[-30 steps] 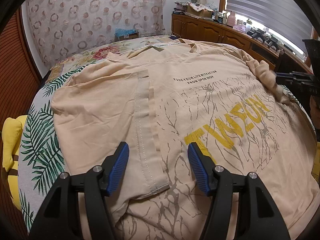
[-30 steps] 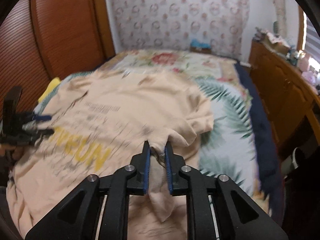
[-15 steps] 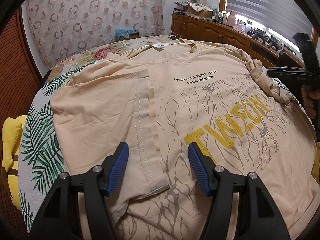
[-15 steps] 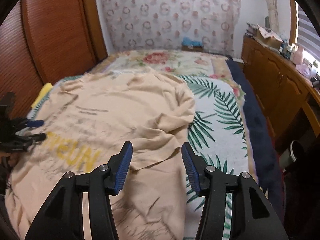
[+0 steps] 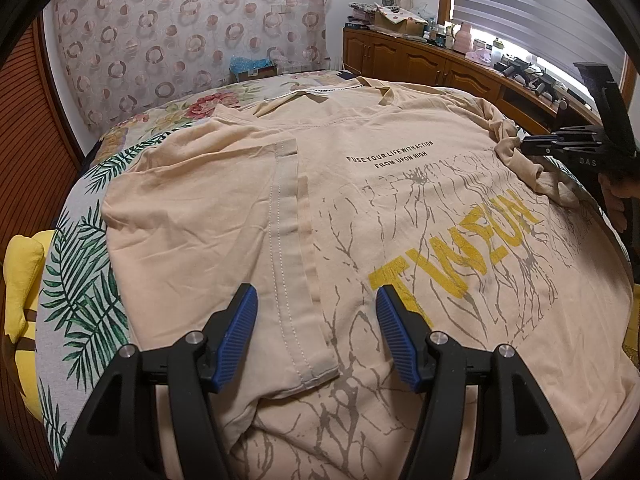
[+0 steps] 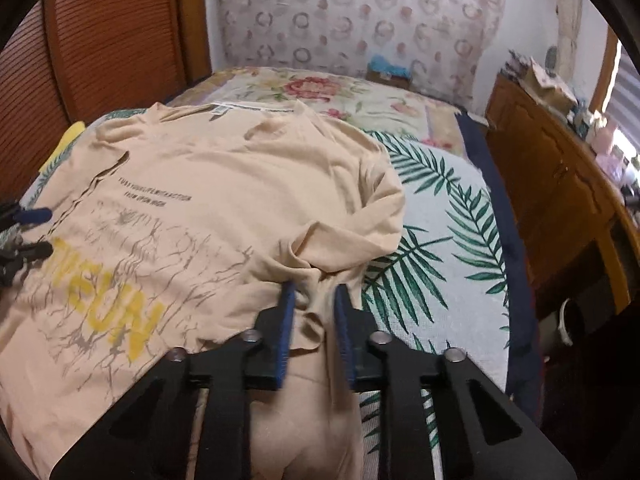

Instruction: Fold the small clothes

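- Bed point(image 5: 80, 280) carries a cover printed with green palm leaves and, at the far end, red flowers
- Far wall hung with a pale curtain point(image 5: 180, 32) patterned in pink rings
- Reddish-brown slatted wooden panel point(image 6: 100, 40) lines one side of the bed
- Low wooden cabinet point(image 5: 420, 64) runs along the opposite side, its top crowded with small items
- Window with slatted blinds point(image 5: 532, 4) above the cabinet, daylight bright along its lower edge
- Yellow cushion point(image 5: 20, 264) at the bed's edge

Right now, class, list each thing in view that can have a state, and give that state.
T-shirt: spread print-up on the bed, left sleeve folded in.
Right sleeve: bunched.
Left hand-held gripper: open, empty.
Right hand-held gripper: just closing, sleeve cloth between its jaws.
Window blind: lowered.
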The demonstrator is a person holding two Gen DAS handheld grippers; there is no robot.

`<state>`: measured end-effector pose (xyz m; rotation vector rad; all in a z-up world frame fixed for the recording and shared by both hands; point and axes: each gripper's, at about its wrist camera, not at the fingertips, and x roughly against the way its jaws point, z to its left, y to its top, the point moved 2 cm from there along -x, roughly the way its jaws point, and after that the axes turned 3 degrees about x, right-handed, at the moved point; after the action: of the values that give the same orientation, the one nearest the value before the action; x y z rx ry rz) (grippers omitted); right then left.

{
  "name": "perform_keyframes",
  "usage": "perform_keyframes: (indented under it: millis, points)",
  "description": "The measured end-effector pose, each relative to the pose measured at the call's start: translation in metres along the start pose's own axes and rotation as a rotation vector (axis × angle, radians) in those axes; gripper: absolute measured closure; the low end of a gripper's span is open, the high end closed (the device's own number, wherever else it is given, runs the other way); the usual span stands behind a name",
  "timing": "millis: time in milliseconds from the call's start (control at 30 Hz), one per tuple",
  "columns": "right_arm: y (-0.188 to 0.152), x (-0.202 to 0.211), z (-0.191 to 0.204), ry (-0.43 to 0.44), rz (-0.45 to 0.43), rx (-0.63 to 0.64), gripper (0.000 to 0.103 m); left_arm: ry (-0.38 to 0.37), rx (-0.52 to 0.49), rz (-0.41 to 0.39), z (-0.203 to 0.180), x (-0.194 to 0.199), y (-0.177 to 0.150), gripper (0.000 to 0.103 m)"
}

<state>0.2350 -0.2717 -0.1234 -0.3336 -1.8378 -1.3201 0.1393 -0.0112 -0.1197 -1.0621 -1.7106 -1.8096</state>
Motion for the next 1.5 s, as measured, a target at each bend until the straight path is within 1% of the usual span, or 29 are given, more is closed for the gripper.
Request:
perform_keyframes:
  millis: [67,200,267,333,400,467,533,567,600,633,667,733,800,833,867,900,933,967,1100,1200,1233,1267,1333,1367,1500]
  points:
    - [0.0,0.002,0.003,0.008,0.004,0.012,0.093,0.0,0.0,0.0,0.0,0.0,0.0,0.041]
    - [-0.001,0.002,0.003,-0.007,0.012,0.023,0.095,0.0,0.0,0.0,0.0,0.0,0.0,0.041]
    - [0.001,0.004,0.0,-0.016,0.003,0.016,0.096,0.0,0.0,0.0,0.0,0.0,0.0,0.041]
    - [0.002,0.013,-0.003,-0.026,-0.031,0.009,0.1,0.0,0.0,0.0,0.0,0.0,0.0,0.041]
    - [0.006,0.024,-0.006,-0.016,-0.067,-0.005,0.101,0.0,0.0,0.0,0.0,0.0,0.0,0.041]
    - [0.009,0.034,-0.006,-0.017,-0.099,-0.001,0.101,0.0,0.0,0.0,0.0,0.0,0.0,0.041]
    - [0.014,0.038,-0.002,0.004,-0.113,0.018,0.101,0.0,0.0,0.0,0.0,0.0,0.0,0.041]
    - [0.015,0.037,0.001,0.006,-0.112,0.027,0.099,0.0,0.0,0.0,0.0,0.0,0.0,0.041]
    - [0.017,0.035,0.003,0.021,-0.104,0.032,0.095,0.0,0.0,0.0,0.0,0.0,0.0,0.041]
    - [0.019,0.029,0.006,0.045,-0.085,0.036,0.082,0.0,0.0,0.0,0.0,0.0,0.0,0.041]
    - [0.02,0.023,0.008,0.046,-0.07,0.037,0.071,0.0,0.0,0.0,0.0,0.0,0.0,0.041]
    - [0.022,0.007,0.01,0.041,-0.03,0.032,0.07,0.0,0.0,0.0,0.0,0.0,0.0,0.041]
    - [0.021,-0.007,0.01,0.056,0.007,0.016,0.07,0.0,0.0,0.0,0.0,0.0,0.0,0.041]
    - [0.022,-0.018,0.01,0.065,0.043,0.002,0.069,0.0,0.001,0.0,0.0,0.0,0.0,0.041]
    - [0.023,-0.027,0.011,0.07,0.079,-0.002,0.071,-0.001,0.001,0.0,0.0,0.0,0.0,0.041]
    - [0.024,-0.032,0.012,0.067,0.1,0.002,0.076,0.0,0.0,0.0,-0.001,0.0,0.0,0.041]
    - [0.027,-0.033,0.014,0.058,0.093,0.012,0.091,0.0,0.001,0.0,0.0,0.0,0.0,0.041]
    - [0.032,-0.032,0.017,0.068,0.086,0.024,0.095,0.0,0.0,0.0,0.0,0.0,0.0,0.041]
    - [0.052,-0.021,0.035,0.127,0.043,0.06,0.096,-0.001,0.001,-0.001,0.0,0.0,0.0,0.041]
    - [0.065,-0.014,0.049,0.171,0.013,0.049,0.096,0.0,0.001,0.0,-0.001,0.0,0.0,0.041]
    - [0.068,-0.012,0.055,0.183,0.006,0.041,0.091,-0.001,0.001,0.0,0.0,0.0,0.0,0.041]
    - [0.07,-0.01,0.059,0.203,0.005,0.039,0.079,-0.001,0.001,0.0,0.0,0.0,0.0,0.041]
    - [0.07,-0.006,0.066,0.25,-0.003,0.048,0.065,-0.001,0.001,-0.001,0.0,0.0,0.0,0.041]
    - [0.069,0.0,0.068,0.254,-0.017,0.055,0.064,-0.001,0.001,0.0,-0.001,0.0,0.0,0.041]
    - [0.058,0.014,0.065,0.218,-0.043,0.062,0.064,-0.001,0.001,0.0,-0.001,0.0,0.0,0.041]
